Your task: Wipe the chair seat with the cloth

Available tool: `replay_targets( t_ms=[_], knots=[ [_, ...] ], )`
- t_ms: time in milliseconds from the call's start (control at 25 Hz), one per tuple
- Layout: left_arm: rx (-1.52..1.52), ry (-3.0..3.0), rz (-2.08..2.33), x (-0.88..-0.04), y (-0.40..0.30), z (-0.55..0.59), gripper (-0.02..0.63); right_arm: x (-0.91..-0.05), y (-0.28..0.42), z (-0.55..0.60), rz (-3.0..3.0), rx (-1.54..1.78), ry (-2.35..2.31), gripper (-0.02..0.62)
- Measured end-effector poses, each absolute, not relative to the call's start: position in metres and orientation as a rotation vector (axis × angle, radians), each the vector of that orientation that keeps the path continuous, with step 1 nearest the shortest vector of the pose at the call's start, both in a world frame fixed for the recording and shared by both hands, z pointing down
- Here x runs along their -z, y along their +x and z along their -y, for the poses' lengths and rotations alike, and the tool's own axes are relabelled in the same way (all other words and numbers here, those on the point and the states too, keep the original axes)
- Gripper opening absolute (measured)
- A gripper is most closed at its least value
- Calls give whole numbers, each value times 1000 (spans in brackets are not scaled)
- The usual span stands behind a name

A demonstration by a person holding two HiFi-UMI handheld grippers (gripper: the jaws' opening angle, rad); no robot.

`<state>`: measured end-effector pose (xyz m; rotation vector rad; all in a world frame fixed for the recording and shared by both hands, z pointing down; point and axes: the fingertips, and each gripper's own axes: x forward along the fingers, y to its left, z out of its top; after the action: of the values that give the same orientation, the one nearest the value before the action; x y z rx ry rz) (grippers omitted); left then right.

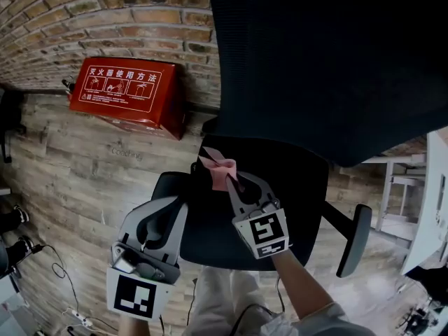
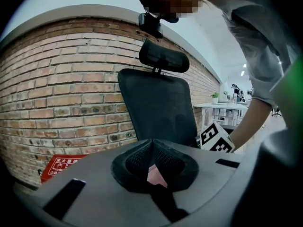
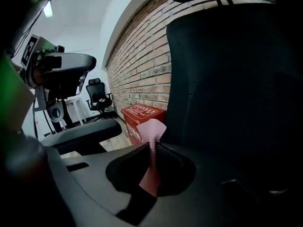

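Head view showed one black mesh office chair, one crumpled pink cloth and one red metal box. Over the seat, the right gripper pinched the pink cloth. The left gripper had its jaws closed together.

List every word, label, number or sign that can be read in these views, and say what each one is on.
"灭火器使用方法": white heading on the red box against the brick wall.
Pictograms and small lines under that heading: too small to read.
The same label in both gripper views: blurred, unreadable.
Faint mark on the floor below the box: too faint to read.
Marker cubes: black-and-white patterns only, no letters.
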<state>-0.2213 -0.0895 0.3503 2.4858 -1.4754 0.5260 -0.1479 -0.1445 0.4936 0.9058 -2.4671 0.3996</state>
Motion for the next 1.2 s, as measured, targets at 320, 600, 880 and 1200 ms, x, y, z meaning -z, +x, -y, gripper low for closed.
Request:
replay_targets(
  t_ms=[320,600,880,1200],
  knots=[
    [-498,2469,1475,-367,-233,91,18,-543,-189,158,2460,-420,830,52],
    [-509,2487,1446,-378,-235,91,18,-577,-195,172,2394,-397,827,52],
    [-509,2516,1419,-380,-225,93,18,-603,-177,183,2321,-425,878,52],
    [-532,2562,1352,-387,-200,103,18,-616,-132,192,2262,-471,984,52]
  ],
)
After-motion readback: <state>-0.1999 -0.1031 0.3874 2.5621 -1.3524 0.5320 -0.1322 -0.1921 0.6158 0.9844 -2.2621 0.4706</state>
